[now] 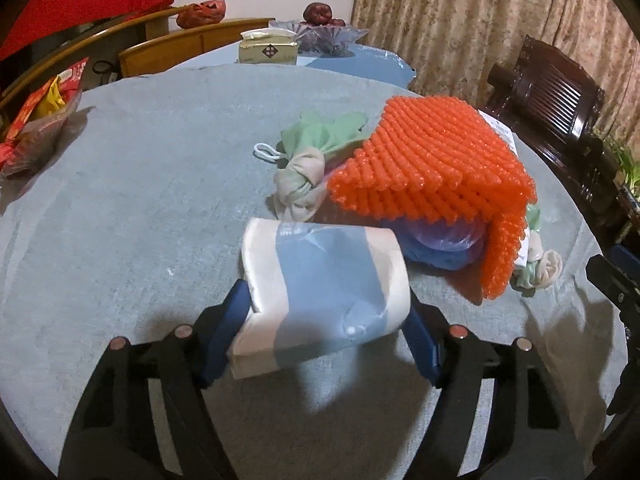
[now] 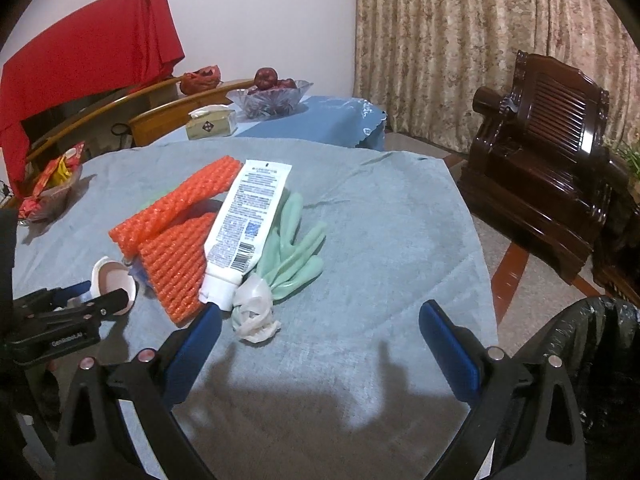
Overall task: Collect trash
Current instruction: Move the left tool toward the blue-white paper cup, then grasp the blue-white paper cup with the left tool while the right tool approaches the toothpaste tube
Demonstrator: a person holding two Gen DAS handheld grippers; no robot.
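A white roll with a blue band, wrapped in plastic (image 1: 324,288), lies on the grey-blue tablecloth (image 1: 140,200). My left gripper (image 1: 326,300) has a blue pad pressed on each side of it. Beyond it is a heap: orange bubble sheet (image 1: 432,168), knotted green rubber gloves (image 1: 320,136) and a purple bag (image 1: 440,244) underneath. In the right wrist view, a white tube (image 2: 248,216) lies on the orange sheet (image 2: 180,240) and gloves (image 2: 292,248). My right gripper (image 2: 320,312) stands open just short of the heap, nothing between its fingers.
A black trash bag (image 2: 600,360) stands off the table at the lower right. At the far side are a tissue box (image 2: 210,124), a glass fruit bowl (image 2: 268,98) and a snack bag (image 2: 52,188). A dark wooden armchair (image 2: 540,152) stands to the right.
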